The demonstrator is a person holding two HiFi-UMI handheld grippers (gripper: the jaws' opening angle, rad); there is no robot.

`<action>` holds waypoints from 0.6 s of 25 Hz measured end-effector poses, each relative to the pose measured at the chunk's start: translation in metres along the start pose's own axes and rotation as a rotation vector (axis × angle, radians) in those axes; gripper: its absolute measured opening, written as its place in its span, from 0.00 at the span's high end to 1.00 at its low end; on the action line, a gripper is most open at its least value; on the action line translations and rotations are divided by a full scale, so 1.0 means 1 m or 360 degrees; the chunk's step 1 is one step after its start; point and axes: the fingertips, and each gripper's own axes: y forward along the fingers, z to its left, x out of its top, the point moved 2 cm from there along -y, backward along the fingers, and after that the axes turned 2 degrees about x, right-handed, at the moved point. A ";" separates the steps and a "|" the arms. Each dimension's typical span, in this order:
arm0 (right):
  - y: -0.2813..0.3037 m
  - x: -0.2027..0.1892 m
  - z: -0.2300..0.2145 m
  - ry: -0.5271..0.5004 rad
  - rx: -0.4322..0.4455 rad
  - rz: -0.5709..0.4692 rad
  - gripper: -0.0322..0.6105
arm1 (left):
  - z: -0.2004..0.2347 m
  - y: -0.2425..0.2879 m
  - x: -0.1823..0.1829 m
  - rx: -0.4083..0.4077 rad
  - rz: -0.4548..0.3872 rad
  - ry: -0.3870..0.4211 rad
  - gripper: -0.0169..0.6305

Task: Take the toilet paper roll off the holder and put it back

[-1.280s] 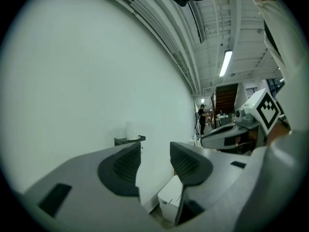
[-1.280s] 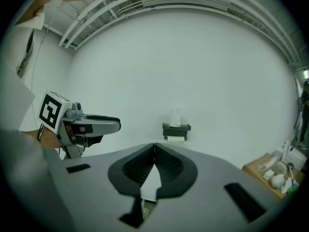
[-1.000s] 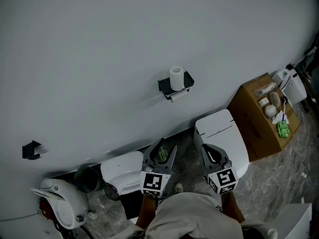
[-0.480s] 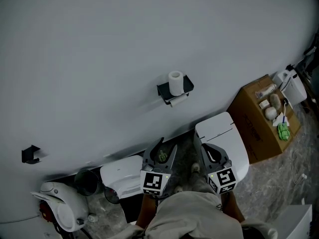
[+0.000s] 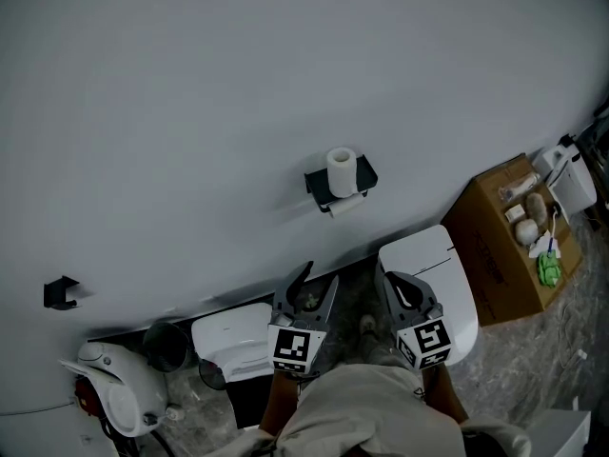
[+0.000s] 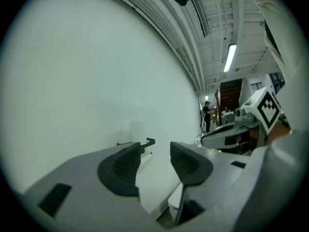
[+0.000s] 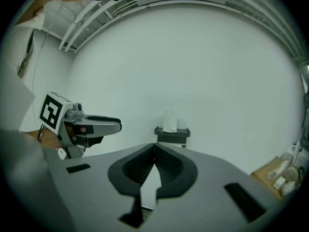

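Head view: toilet paper roll (image 5: 341,169) upright on wall holder (image 5: 320,186), well apart from both grippers. Left gripper (image 5: 320,274) jaws slightly apart, empty; right gripper (image 5: 388,279) jaws together, empty. Risk: a closed right gripper arriving unopened could topple the roll

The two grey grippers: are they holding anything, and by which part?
Nothing is held. The left gripper has jaws slightly apart, empty; the right gripper is shut on nothing. The white toilet paper roll sits on its black wall holder, untouched.
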 end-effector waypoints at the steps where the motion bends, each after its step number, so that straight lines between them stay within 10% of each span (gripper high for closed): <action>1: 0.004 0.001 -0.004 0.0000 0.0010 0.0001 0.95 | 0.001 0.005 0.000 0.0009 0.0003 0.0002 0.67; 15: 0.059 0.016 -0.057 -0.0001 0.0199 -0.0011 0.95 | 0.016 0.061 0.007 0.0173 0.0060 0.0021 0.66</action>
